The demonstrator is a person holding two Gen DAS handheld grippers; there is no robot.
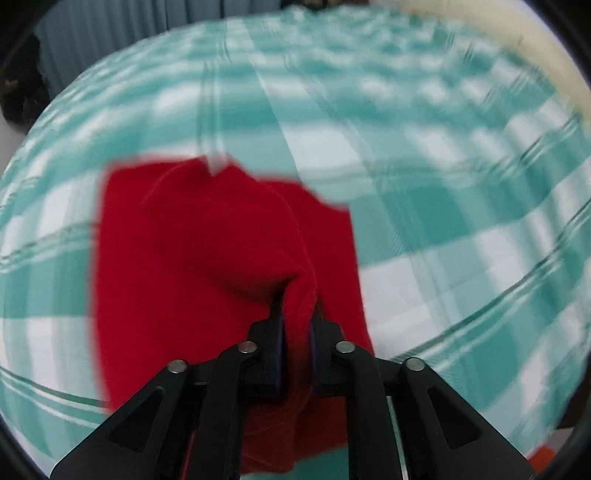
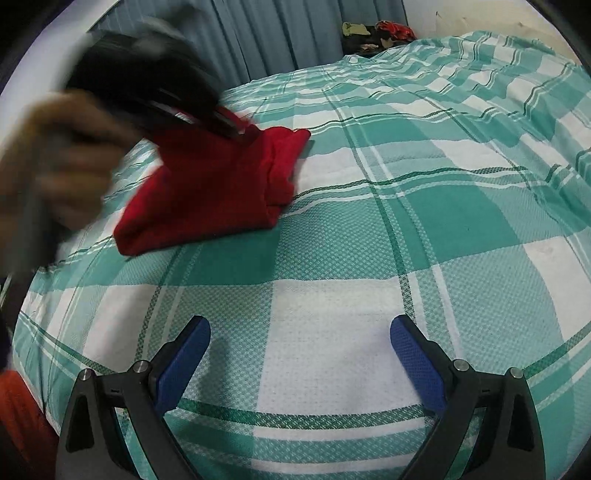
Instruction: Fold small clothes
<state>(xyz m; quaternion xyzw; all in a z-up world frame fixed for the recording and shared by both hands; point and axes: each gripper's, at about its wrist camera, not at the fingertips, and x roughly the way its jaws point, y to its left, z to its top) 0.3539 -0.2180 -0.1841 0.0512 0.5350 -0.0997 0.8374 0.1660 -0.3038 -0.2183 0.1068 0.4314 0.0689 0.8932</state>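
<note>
Red garment (image 1: pixel 192 258) lies folded on the teal-and-white checked bed cover (image 2: pixel 332 240), toward its left side. Left tongs (image 1: pixel 297 317) narrow, pinching a raised fold of the red cloth. Right tongs (image 2: pixel 301 354) wide apart, empty, above bare cover.

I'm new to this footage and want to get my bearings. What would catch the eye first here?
The red cloth stands out: it lies partly folded on the left of the green-and-white checked bedspread, and the left tool pinches a fold of it. The right tool hangs open over bare bedspread, holding nothing. Far back, past the bed, sits a small heap of clothes.
</note>
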